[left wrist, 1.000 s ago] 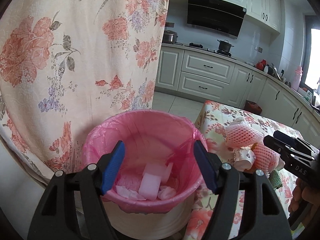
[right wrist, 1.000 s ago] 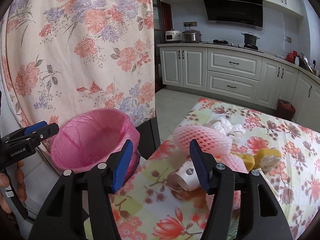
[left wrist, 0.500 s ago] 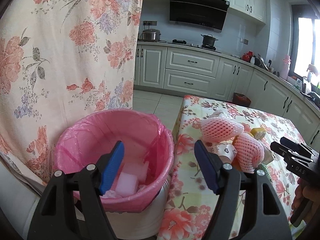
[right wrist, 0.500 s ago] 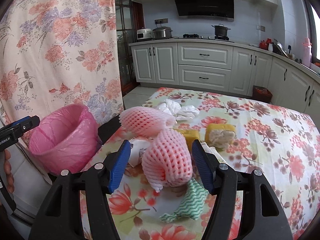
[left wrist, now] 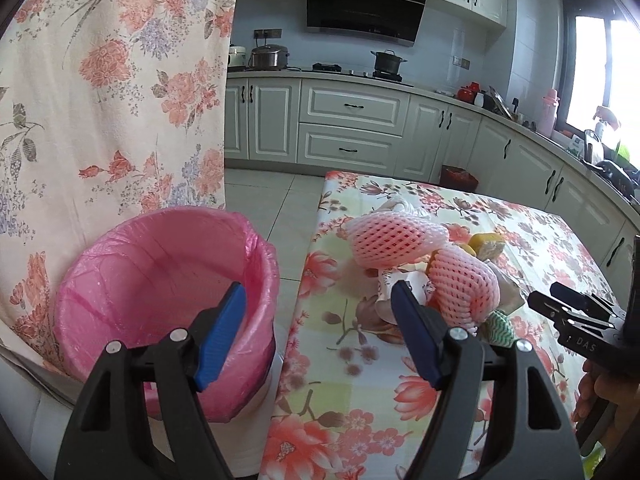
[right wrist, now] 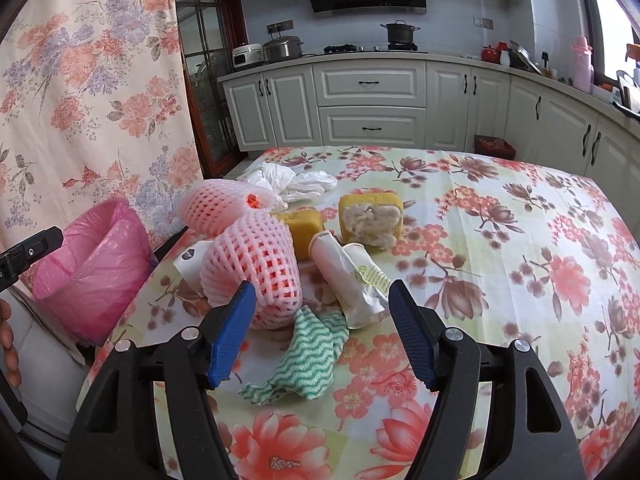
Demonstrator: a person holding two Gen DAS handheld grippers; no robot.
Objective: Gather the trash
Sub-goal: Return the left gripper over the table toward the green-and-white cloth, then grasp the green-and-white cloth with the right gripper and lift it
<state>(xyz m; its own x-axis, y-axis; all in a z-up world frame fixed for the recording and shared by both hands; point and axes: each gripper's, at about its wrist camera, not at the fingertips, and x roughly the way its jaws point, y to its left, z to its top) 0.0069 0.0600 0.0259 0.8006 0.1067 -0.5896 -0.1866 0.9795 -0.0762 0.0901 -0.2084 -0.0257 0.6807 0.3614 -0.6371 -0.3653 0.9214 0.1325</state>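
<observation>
Across the floral table point(right wrist: 520, 240), mid-frame, trash is lying beside the pink-lined bin point(right wrist: 88, 264) at left. I am holding my right gripper point(right wrist: 322, 328) and left gripper point(left wrist: 316, 332) with jaws wide, empty, favouring the green cloth point(right wrist: 308, 356) at lower centre first.

Bin liner point(left wrist: 160, 276) is thin shiny pink plastic, kinda crinkly. Fruit nets point(right wrist: 256, 264) look like soft matt foam mesh. Green-white rag point(right wrist: 308, 356) is woven cloth, tablecloth point(right wrist: 520, 240) a smooth floral sheet, sponges point(right wrist: 370, 216) rough and porous, gripper pads point(right wrist: 232, 332) ribbed blue.
</observation>
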